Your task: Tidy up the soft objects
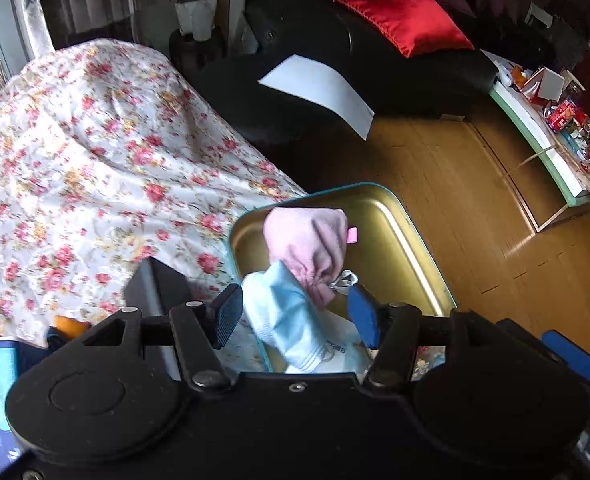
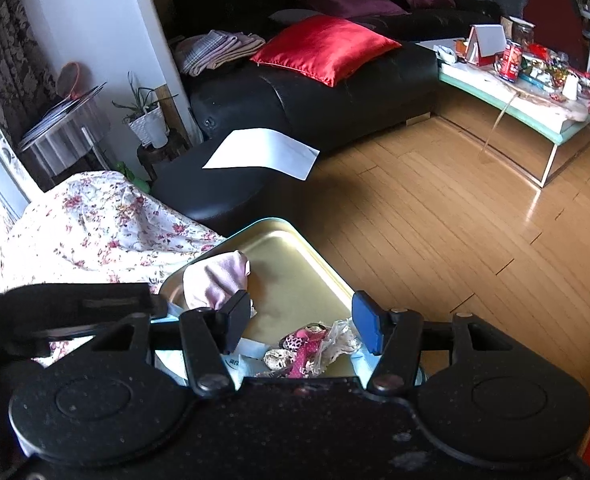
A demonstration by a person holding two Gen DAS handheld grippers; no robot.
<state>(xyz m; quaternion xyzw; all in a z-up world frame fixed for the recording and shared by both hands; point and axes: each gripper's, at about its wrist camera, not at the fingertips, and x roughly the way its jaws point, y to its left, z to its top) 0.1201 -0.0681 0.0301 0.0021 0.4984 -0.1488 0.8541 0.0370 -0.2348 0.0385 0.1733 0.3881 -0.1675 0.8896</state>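
A gold metal tray (image 1: 407, 240) with a teal rim rests on the flowered cloth. In it lie a pink fabric pouch (image 1: 307, 244) and a light blue folded cloth (image 1: 287, 320). My left gripper (image 1: 295, 316) is open, its jaws on either side of the blue cloth, just above it. In the right wrist view the tray (image 2: 295, 276) holds the pink pouch (image 2: 215, 280) and a pink and cream lace piece (image 2: 307, 348). My right gripper (image 2: 303, 320) is open above the lace piece and grips nothing.
A flowered cloth (image 1: 95, 184) covers the surface at left. A black sofa (image 2: 335, 92) holds a red cushion (image 2: 327, 48), folded towels (image 2: 215, 52) and a white sheet (image 2: 263, 152). A cluttered coffee table (image 2: 535, 92) stands on the wooden floor (image 2: 435, 220) at right.
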